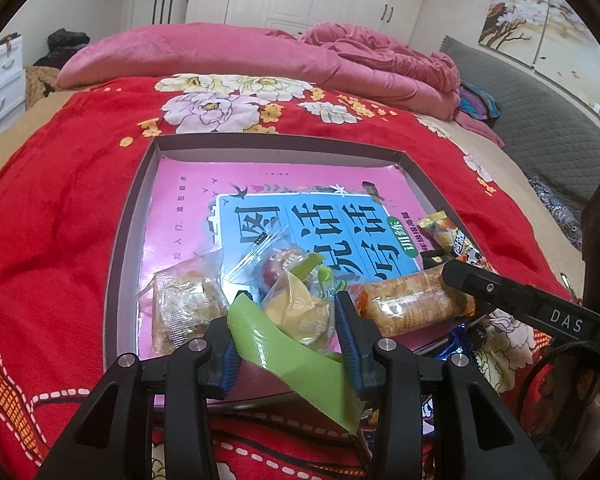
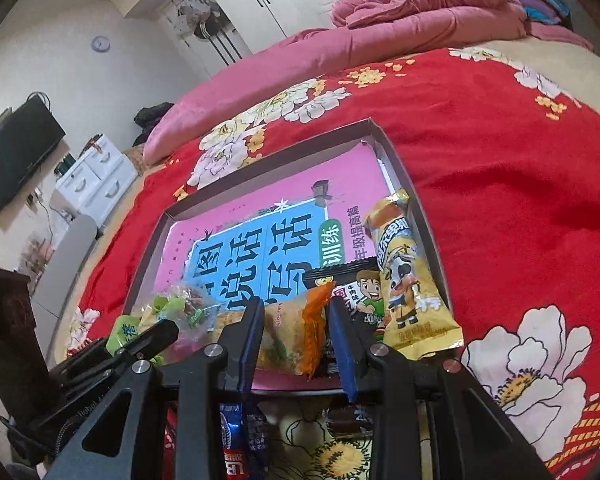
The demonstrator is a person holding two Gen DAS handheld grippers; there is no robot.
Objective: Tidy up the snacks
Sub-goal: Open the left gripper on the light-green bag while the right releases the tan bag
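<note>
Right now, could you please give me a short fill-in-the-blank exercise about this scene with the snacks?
1. The shallow box lies on a bedcover whose main colour is ____.
2. The left gripper has a packet with a ____ wrapper between its fingers.
3. The yellow packet at the box's right wall shows a cartoon ____.
4. The box's floor is covered by a pink ____.

Missing words: red; green; cow; book

Both grippers point steeply down over the near edge of the shallow box point(image 1: 132, 216), the left gripper point(image 1: 286, 320) with jaws narrowly parted around a green-wrapped snack point(image 1: 284, 344), the right gripper point(image 2: 296, 332) beside it, jaws narrowly astride an orange-ended cracker pack point(image 2: 292, 336).
</note>
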